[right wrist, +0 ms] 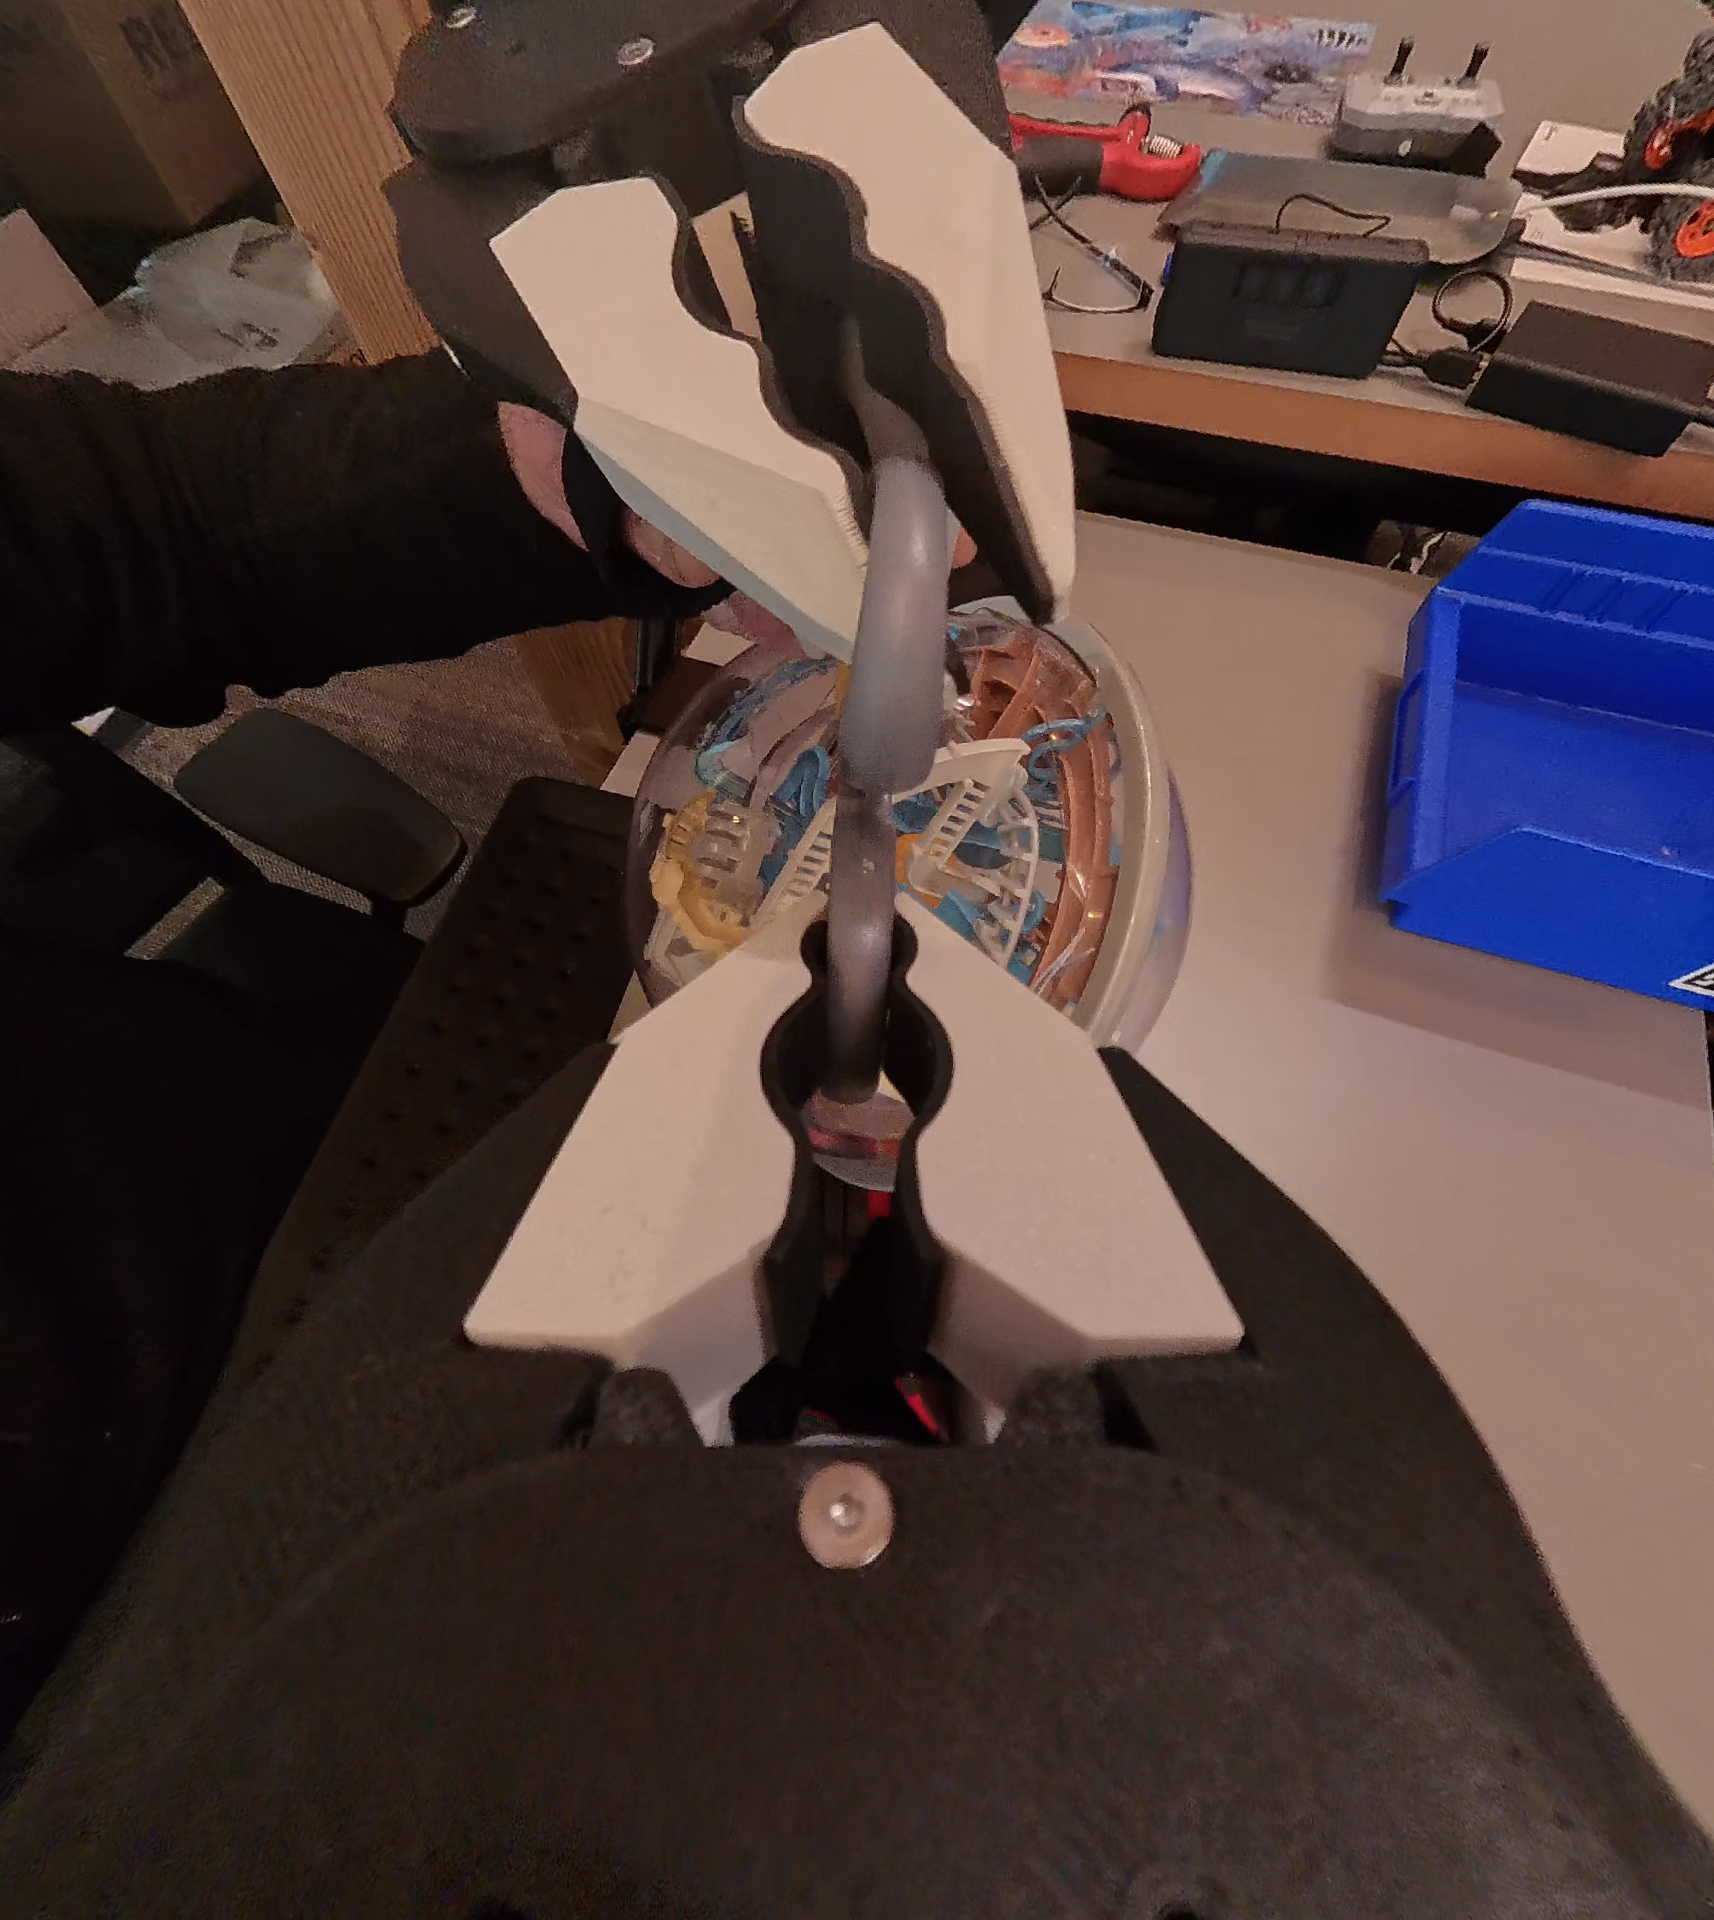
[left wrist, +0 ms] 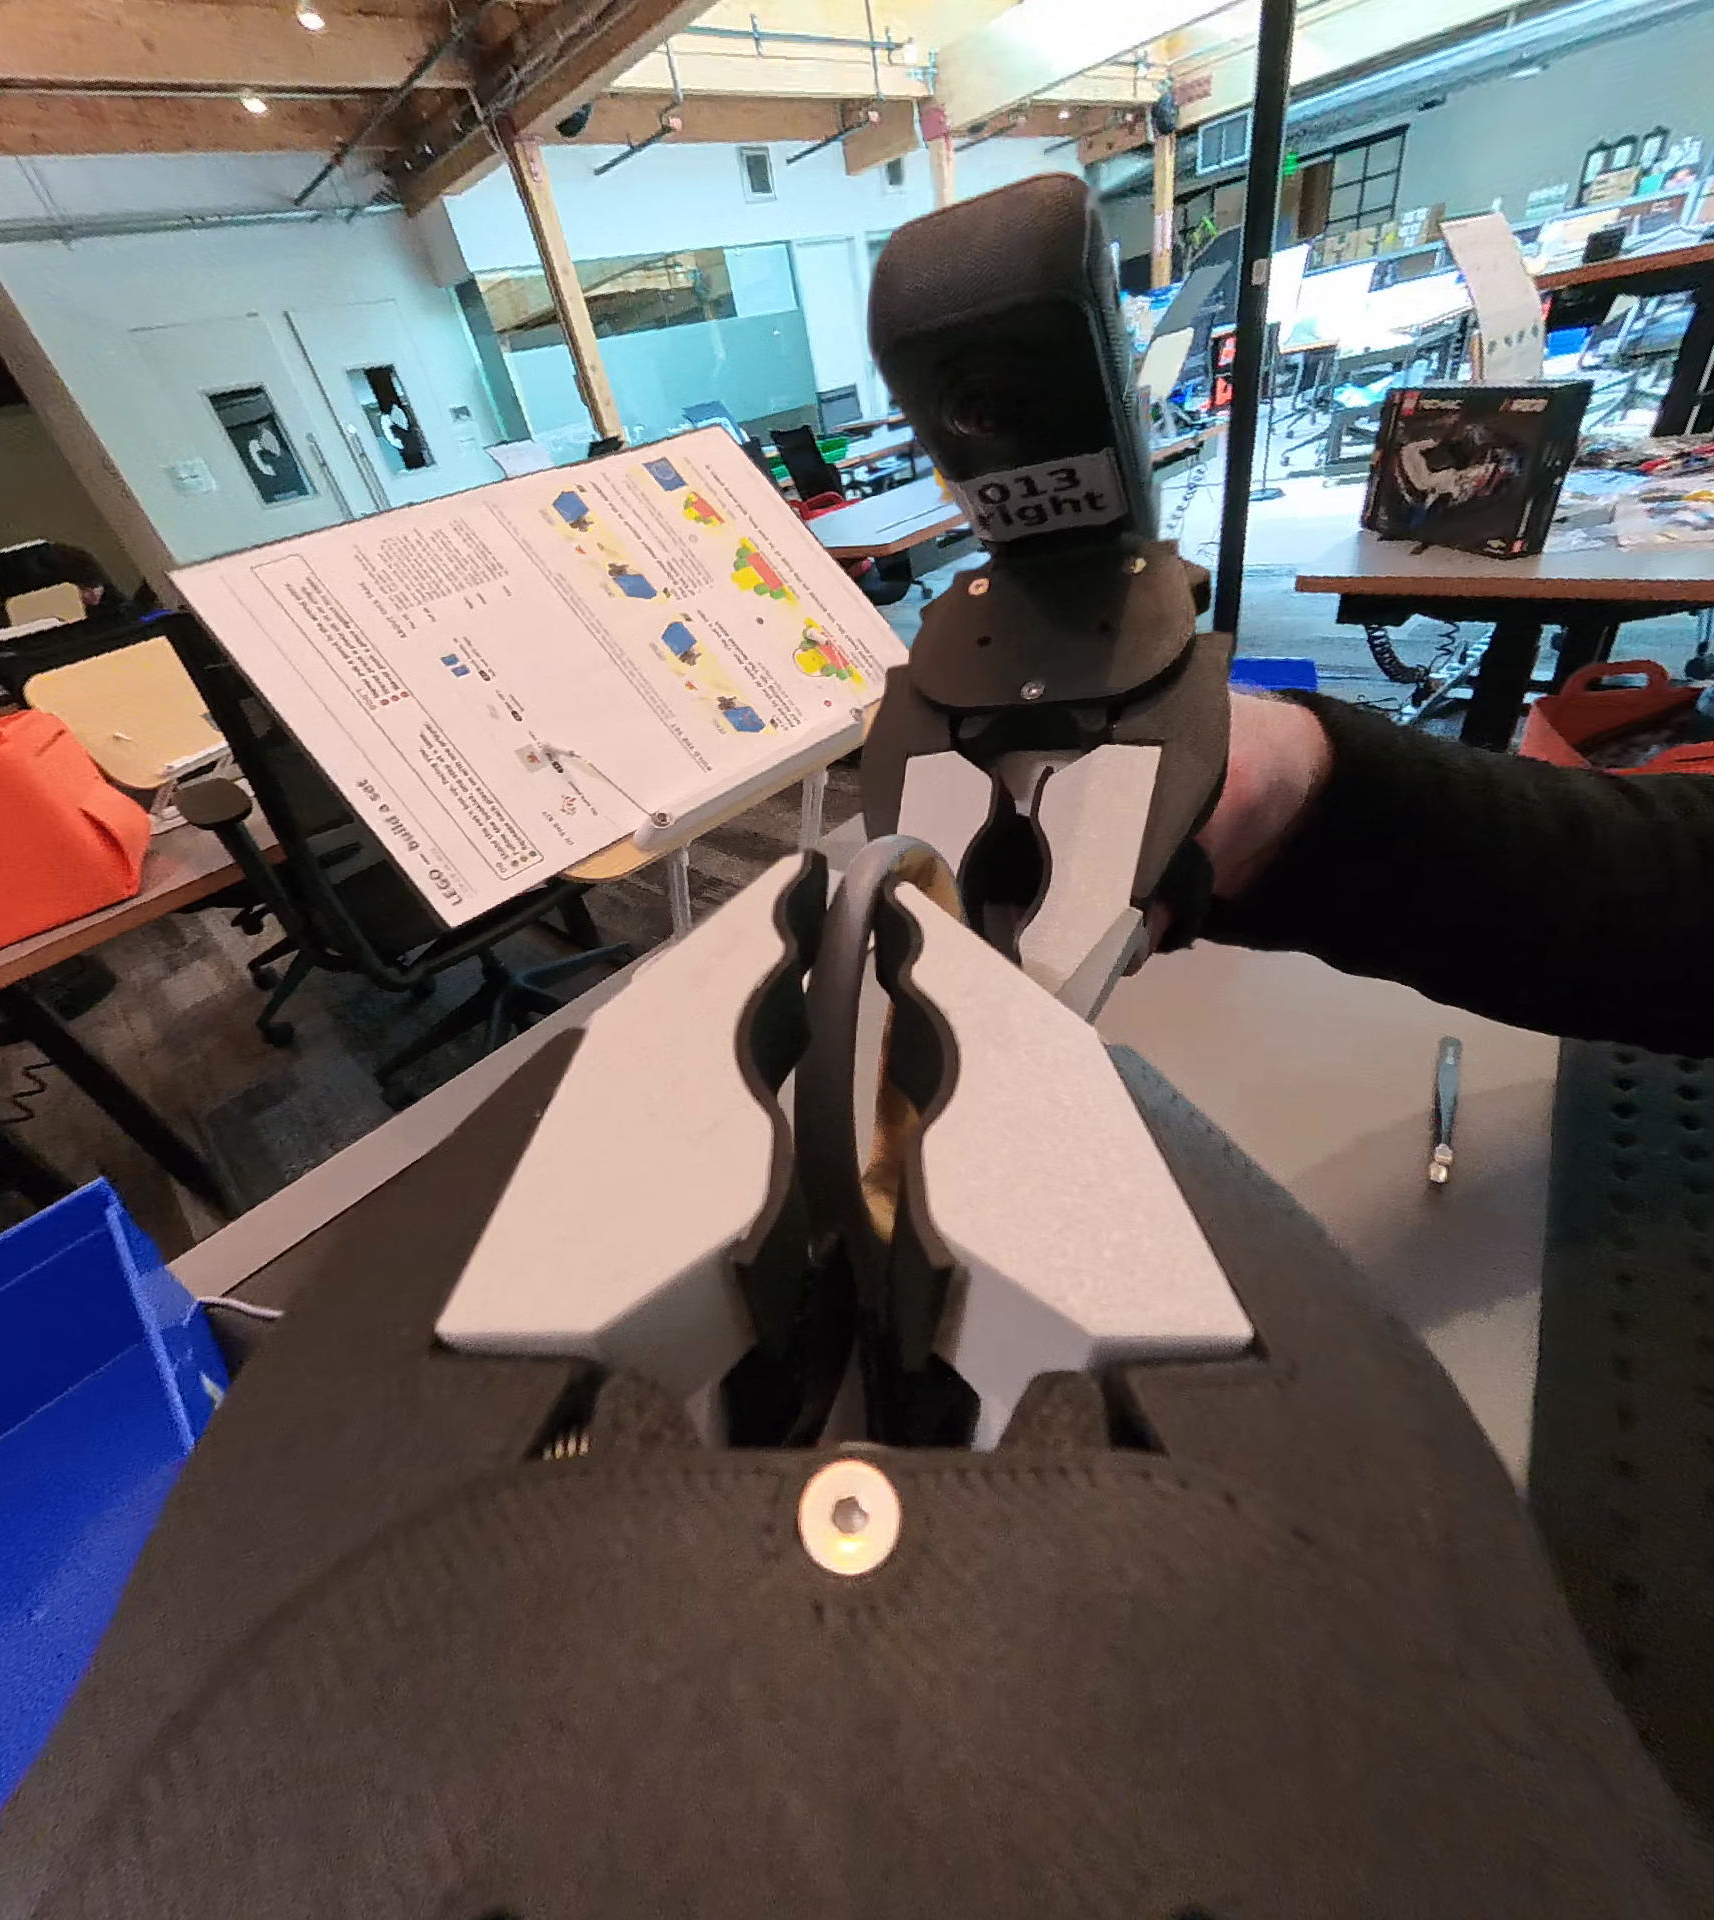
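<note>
1. Between the two claws: a grey curved handle (right wrist: 889,665), arching from one to the other above a clear maze ball (right wrist: 1040,821).
2. Right claw (right wrist: 858,1023): pressed together, pinching the near end of the handle.
3. Left claw (left wrist: 848,935): pinching the far end of the same handle; its fingers (right wrist: 936,343) tilt down from above in the right wrist view.
4. Below the handle: the maze ball, coloured tracks inside; whether it rests on the grey surface (right wrist: 1352,1143) I cannot tell.
5. Right of the right claw: a blue bin (right wrist: 1611,790) on the surface.
6. Left and beyond the left claw: a tilted instruction sheet (left wrist: 541,665) on a stand.
</note>
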A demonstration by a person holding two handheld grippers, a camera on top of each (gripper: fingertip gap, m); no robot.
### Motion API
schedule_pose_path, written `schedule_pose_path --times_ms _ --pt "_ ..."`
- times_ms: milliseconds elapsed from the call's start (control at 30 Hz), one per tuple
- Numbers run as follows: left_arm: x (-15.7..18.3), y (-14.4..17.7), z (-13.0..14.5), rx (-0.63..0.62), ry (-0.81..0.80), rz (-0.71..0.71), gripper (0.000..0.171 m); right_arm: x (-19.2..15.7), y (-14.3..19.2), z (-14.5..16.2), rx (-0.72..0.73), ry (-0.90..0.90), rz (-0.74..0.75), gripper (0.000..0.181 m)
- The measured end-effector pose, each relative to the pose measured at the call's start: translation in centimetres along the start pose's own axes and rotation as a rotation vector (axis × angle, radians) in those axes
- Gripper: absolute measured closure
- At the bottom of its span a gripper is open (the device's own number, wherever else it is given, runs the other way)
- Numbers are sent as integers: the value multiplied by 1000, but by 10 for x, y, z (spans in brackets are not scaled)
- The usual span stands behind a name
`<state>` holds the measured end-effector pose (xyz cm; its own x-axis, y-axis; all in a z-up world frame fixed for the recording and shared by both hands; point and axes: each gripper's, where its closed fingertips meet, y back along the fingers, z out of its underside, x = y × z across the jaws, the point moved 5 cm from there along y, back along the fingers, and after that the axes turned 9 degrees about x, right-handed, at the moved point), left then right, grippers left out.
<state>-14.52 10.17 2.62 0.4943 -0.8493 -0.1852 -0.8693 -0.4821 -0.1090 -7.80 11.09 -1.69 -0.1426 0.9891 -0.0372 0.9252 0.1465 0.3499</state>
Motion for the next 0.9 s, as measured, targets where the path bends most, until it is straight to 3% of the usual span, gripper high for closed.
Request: schedule_pose_path --times_ms 267,400,567,667,700,733,767,833,900 --pt "10 -12 1 -145 -91 61 166 -11 15 24 30 63 96 175" --pt "13 -28 4 -209 -17 172 165 -20 25 34 1 159 200 168" --pt "20 -60 20 -310 13 287 159 -23 35 56 34 46 298 173" --pt "22 -77 22 -323 -53 286 145 -18 50 75 175 -115 311 179" --pt "22 -78 22 -331 -95 278 130 -16 56 80 232 -178 304 181" --pt "20 -75 26 -362 -159 258 105 -16 60 84 273 -217 303 181" --pt "18 -69 32 -393 -204 246 99 -16 64 87 298 -237 312 181" --pt "22 -55 44 -439 -211 244 93 -17 70 93 338 -269 321 181" --pt "28 -51 60 -479 -260 219 98 -19 71 97 366 -296 313 181"
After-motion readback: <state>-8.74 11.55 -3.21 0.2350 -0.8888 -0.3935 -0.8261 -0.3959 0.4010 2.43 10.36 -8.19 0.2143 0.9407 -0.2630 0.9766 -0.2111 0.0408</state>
